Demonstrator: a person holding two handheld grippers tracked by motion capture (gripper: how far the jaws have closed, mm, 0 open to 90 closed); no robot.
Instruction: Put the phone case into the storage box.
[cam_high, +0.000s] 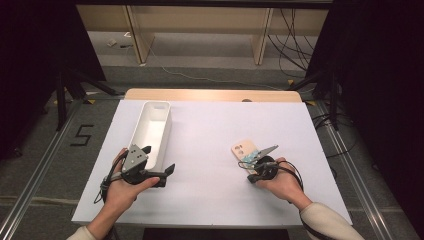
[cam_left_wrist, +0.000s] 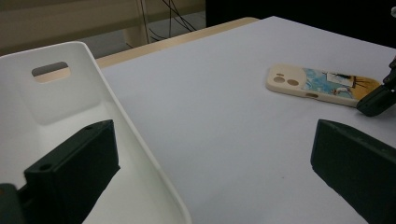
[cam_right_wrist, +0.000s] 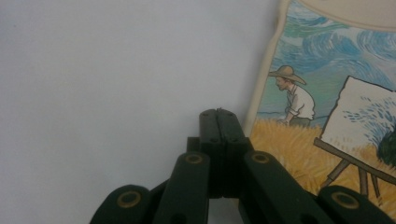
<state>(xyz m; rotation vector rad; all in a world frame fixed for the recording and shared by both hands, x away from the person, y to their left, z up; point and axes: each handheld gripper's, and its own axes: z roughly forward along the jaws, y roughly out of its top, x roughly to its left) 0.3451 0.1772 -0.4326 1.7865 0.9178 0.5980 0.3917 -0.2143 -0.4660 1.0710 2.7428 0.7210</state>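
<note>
Right tool (cam_high: 256, 161): jaws fully closed against each other, nothing clamped, tips at the near edge of the phone case (cam_high: 244, 150), overlapping it in the high view; contact not determinable. Left tool (cam_high: 159, 170): jaws spread wide, nothing gripped; one jaw inside the near end of the white bin (cam_high: 151, 131), the other over bare bench (cam_high: 210, 135) just beside the bin wall.

Containers: one white oblong bin, standing lengthwise from the near-left part of the bench toward the far edge, handle slot in the far end wall, no contents apart from the left jaw.

Phone case: flat on the bench, right of centre, toward the near edge, well apart from the bin; cream rim, painted back facing up, camera cut-outs at the far end.

Count: tools, two; bins, one; phone cases, one.
</note>
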